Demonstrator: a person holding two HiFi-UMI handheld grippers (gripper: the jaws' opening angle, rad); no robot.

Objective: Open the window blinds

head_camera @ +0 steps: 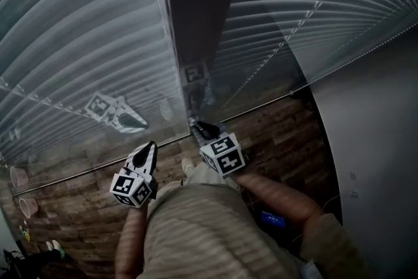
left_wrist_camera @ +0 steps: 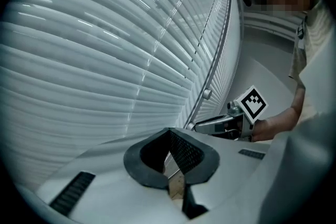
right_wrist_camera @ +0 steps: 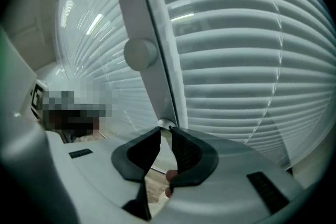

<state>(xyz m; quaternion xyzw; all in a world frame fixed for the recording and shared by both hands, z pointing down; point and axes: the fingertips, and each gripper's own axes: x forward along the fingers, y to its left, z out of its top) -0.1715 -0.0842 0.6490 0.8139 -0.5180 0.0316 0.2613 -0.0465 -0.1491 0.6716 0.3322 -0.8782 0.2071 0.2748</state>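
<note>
Pale slatted blinds (head_camera: 78, 42) cover two window panels on either side of a dark mullion (head_camera: 196, 10), and their slats (right_wrist_camera: 247, 60) lie shut over one another. A thin tilt wand (left_wrist_camera: 218, 55) hangs beside the mullion and ends in a white cap (right_wrist_camera: 167, 124). My right gripper (head_camera: 201, 129) is at the mullion's foot, and in the right gripper view this right gripper (right_wrist_camera: 167, 131) is shut on the cap. My left gripper (head_camera: 149, 148) hangs lower left, away from the blinds; the left gripper (left_wrist_camera: 169, 136) is shut on nothing. The left gripper view also shows the right gripper (left_wrist_camera: 195, 126).
A round knob (right_wrist_camera: 140, 53) sticks out of the mullion above the wand's end. Wood-plank floor (head_camera: 281, 134) runs along the window's base. Two cups (head_camera: 19, 176) stand at the left. A grey wall (head_camera: 372, 140) closes the right. The left panel holds a gripper's reflection (head_camera: 114, 111).
</note>
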